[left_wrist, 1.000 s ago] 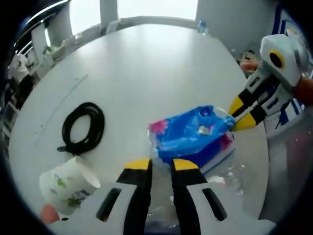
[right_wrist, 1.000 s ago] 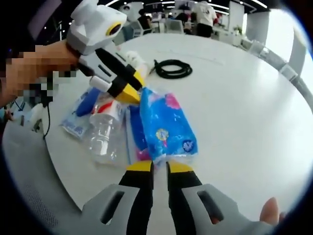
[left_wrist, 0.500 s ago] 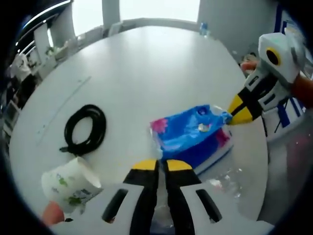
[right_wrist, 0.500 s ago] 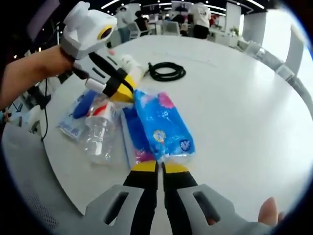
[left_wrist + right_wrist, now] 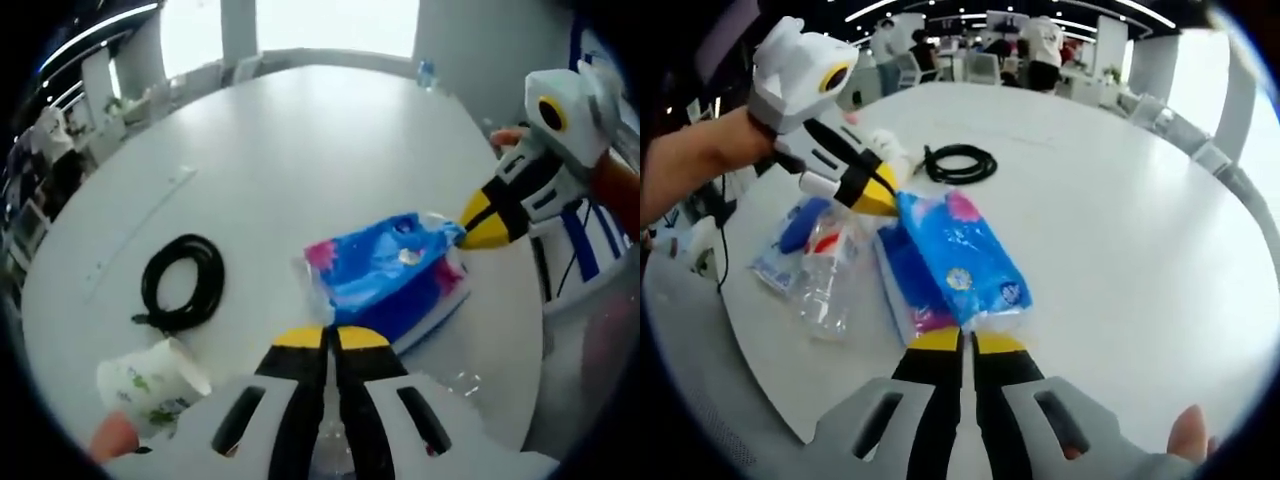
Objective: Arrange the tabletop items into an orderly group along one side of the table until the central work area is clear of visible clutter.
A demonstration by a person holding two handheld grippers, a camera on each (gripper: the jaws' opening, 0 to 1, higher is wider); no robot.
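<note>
Both grippers, left (image 5: 872, 192) and right (image 5: 478, 226), have closed on opposite ends of the blue tissue pack (image 5: 960, 258), lifting it above a second pack (image 5: 902, 285) near the table (image 5: 300, 150) edge; the thin wrapper could slip or tear.

Open-plan office; desks, chairs (image 5: 985, 66), ceiling strip lights (image 5: 868, 9).
</note>
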